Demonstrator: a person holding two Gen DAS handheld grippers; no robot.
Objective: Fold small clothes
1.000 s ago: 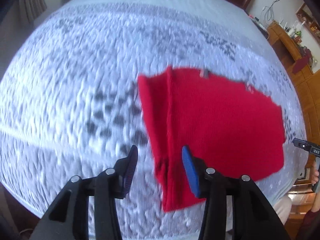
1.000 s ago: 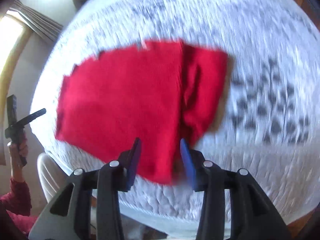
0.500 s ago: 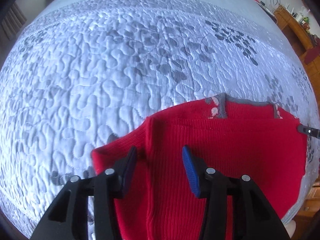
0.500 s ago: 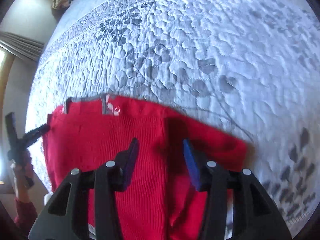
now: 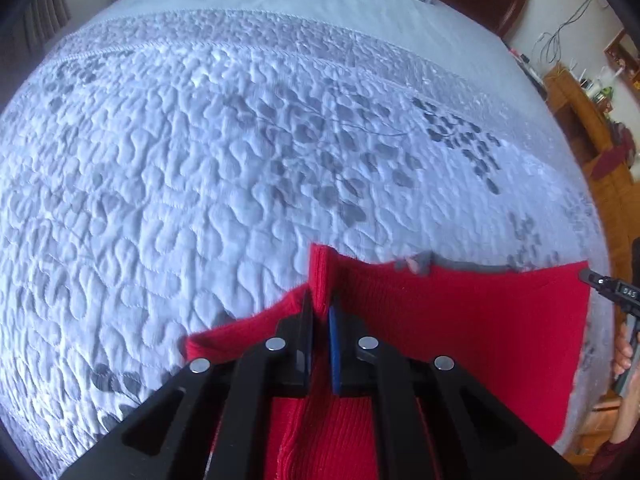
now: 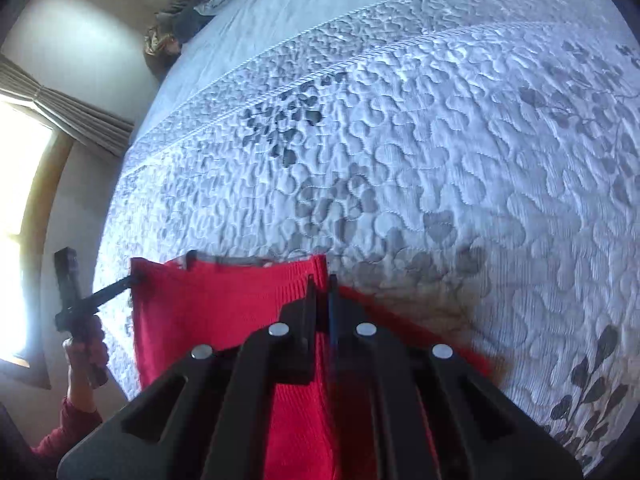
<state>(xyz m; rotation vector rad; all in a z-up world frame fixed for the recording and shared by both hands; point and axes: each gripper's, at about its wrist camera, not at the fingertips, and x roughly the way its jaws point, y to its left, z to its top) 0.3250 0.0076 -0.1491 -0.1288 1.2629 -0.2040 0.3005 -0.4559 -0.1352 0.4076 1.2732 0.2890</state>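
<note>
Item: red ribbed knit garment point(image 5: 460, 320), with a grey trimmed edge point(image 5: 472, 267) at its far side, lying on the pale blue quilted bedspread point(image 5: 200, 160) printed with grey leaves. In the left wrist view it occupies the frame from 4 to 6 o'clock; in the right wrist view, from 6 to 8 o'clock.

Condition: partly folded, as judged. One side panel already lies doubled over the body, leaving a raised ridge of cloth point(image 5: 320, 272) along the fold line. The rest lies fairly flat.

Left hand-held gripper point(image 5: 319, 312): jaws drawn narrow, pinching the upright ridge of red knit at the far edge of the garment.

Right hand-held gripper point(image 6: 321, 292): jaws likewise nearly together, and red cloth shows on both sides of them and in the slit between, so it appears clamped on the far edge of the garment. Each wrist view shows the other gripper at the opposite far corner, at 3 o'clock point(image 5: 608, 286) and 9 o'clock point(image 6: 76, 300).

Progress: early to middle. The first side fold seems done; both far corners are gripped, which suggests a fold toward the near edge is being set up. Remaining, by estimate: that fold, any further halving, and flattening.

Surroundings: wooden furniture point(image 5: 592, 128) at 2 o'clock; curtained window point(image 6: 24, 200) at 9 o'clock.
</note>
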